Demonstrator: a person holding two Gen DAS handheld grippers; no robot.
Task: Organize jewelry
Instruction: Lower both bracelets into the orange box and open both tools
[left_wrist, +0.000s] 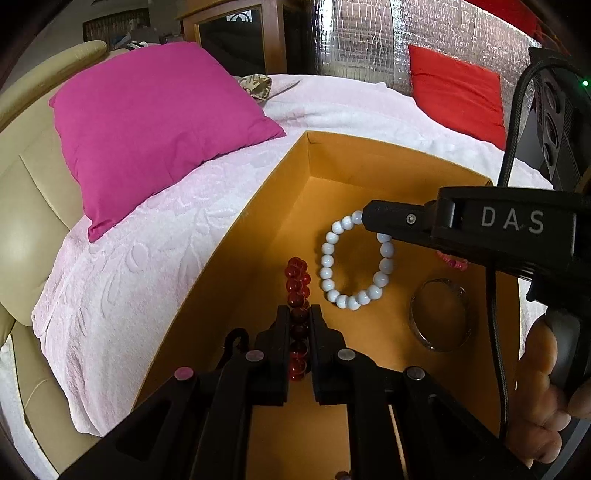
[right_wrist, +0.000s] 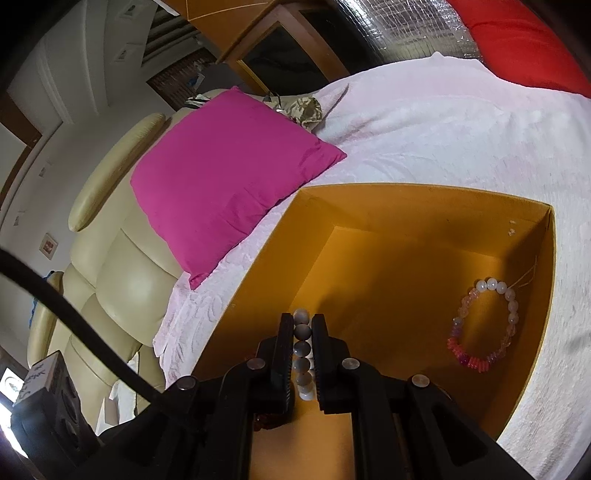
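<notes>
While both claws are clamped, left gripper (left_wrist: 298, 314) pinches the red bead bracelet (left_wrist: 297, 291), strand running straight ahead between its fingers; right gripper (right_wrist: 303, 321) pinches the white bead bracelet (left_wrist: 354, 258) likewise, over the orange box (right_wrist: 406, 206). Pink bracelet (right_wrist: 484, 325) lies at right. Beyond: white blanket (right_wrist: 443, 129), magenta pillow (left_wrist: 147, 125).

The right tongs (right_wrist: 303, 321) are closed on a strand of pale grey beads (right_wrist: 302, 350), over the near left part of an open orange box (right_wrist: 406, 206). A pink-and-white beaded bracelet (right_wrist: 484, 325) lies flat on the box floor by its right wall. The box sits on a pink bedspread (right_wrist: 443, 140), with a magenta pillow (right_wrist: 229, 177) toward the bed's left edge.
</notes>
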